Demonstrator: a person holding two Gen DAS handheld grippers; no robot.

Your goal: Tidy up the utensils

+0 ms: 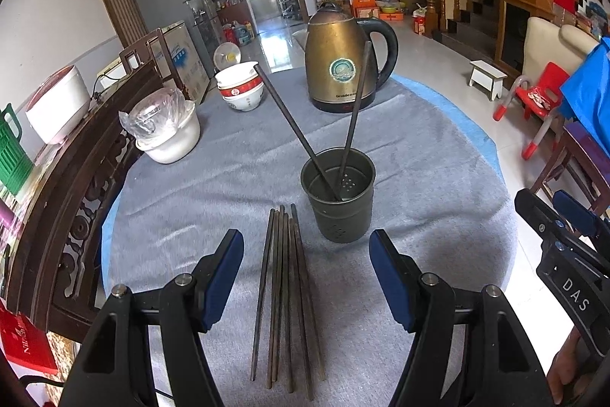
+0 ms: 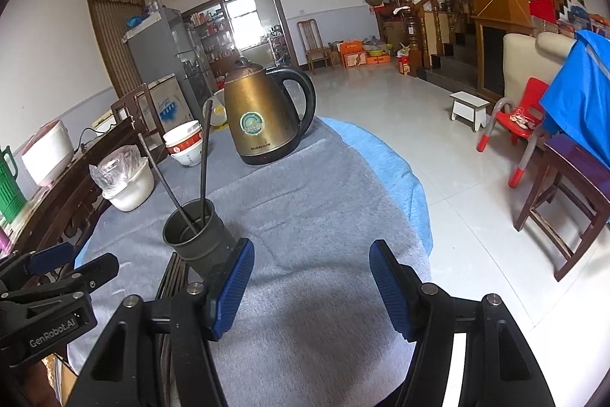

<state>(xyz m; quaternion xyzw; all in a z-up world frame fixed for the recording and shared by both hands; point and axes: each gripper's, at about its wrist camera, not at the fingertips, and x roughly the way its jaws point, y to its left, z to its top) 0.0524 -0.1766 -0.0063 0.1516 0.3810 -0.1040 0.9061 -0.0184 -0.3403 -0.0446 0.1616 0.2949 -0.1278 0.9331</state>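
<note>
Left tool above loose chopsticks

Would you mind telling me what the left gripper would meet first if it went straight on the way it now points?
Most likely the loose chopsticks lying on the grey cloth: they run right between the open left gripper's fingers. The metal holder stands just beyond, slightly right; depth is hard to judge.

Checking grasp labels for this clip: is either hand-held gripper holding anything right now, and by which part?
Nothing is held. The left hand-held gripper stands open over the loose chopsticks on the cloth, not touching them. The right hand-held gripper is open and empty.
</note>
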